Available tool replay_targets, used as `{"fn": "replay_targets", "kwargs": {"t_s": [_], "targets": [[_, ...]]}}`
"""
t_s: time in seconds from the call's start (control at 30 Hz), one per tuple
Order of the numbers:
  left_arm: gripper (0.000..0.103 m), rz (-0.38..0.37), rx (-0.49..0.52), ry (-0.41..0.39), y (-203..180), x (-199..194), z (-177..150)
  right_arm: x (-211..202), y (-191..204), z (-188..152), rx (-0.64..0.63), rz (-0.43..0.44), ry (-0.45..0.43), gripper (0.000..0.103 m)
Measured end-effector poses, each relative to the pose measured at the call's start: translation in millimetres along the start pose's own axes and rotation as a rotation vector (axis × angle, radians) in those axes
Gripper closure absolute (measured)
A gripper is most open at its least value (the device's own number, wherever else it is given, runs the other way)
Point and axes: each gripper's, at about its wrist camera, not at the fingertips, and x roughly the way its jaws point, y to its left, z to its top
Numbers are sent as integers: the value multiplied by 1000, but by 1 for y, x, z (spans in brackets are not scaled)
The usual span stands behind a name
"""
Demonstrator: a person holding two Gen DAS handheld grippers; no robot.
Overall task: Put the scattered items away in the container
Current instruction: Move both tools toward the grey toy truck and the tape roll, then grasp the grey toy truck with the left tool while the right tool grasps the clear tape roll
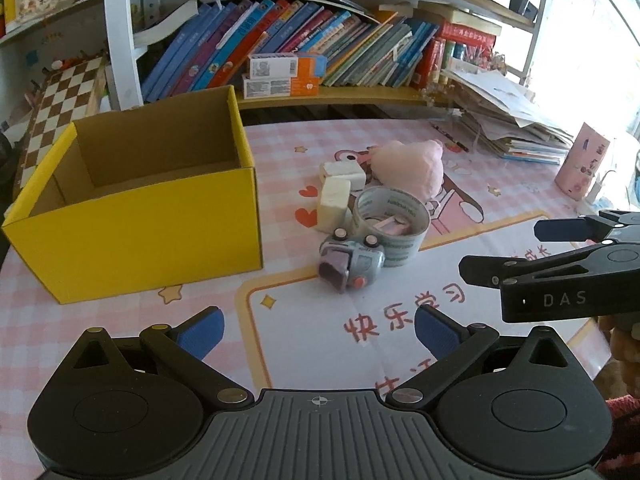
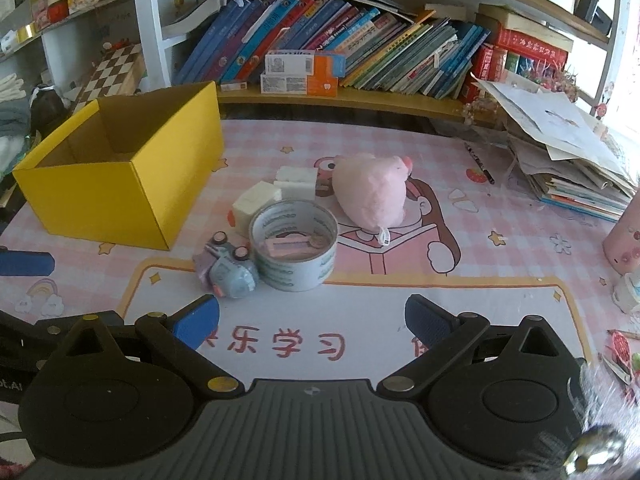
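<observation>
Both grippers hang over the near edge of the pink cartoon desk mat [image 2: 500, 216], fingers spread wide and holding nothing: left gripper [image 1: 319, 330], right gripper [image 2: 312, 320]. At far left the yellow cardboard box [image 1: 132, 232] stands upright, top open, its long axis running left to right. Right of it the clutter bunches together: a small toy car [image 2: 226, 270] tipped on its side, wheels up, touching a tape roll [image 2: 294, 246] lying flat with its hole up. Behind sit two white foam blocks [image 2: 256, 204], and a pink plush toy [image 2: 370, 192] whose long axis runs near to far.
</observation>
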Motion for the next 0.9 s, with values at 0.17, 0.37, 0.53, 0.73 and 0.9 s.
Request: {"fn": "replay_targets", "kwargs": {"t_s": [0.17,0.37,0.53,0.73,0.9], "targets": [[6,6,11,11,-11,10,6,9,-15,3,5,22,4,2],[11,12,55,17,-25,21,12,18,-29,9,8,52,1,7],[12,34,93,13,-34,32,19,28,-35,15,-1,78,7,12],[12,59,131,20,-41,45,21,42,-39,21,-2,111,22,13],[18,77,158,27,-43,55,20,54,-40,25,-5,137,35,13]]}}
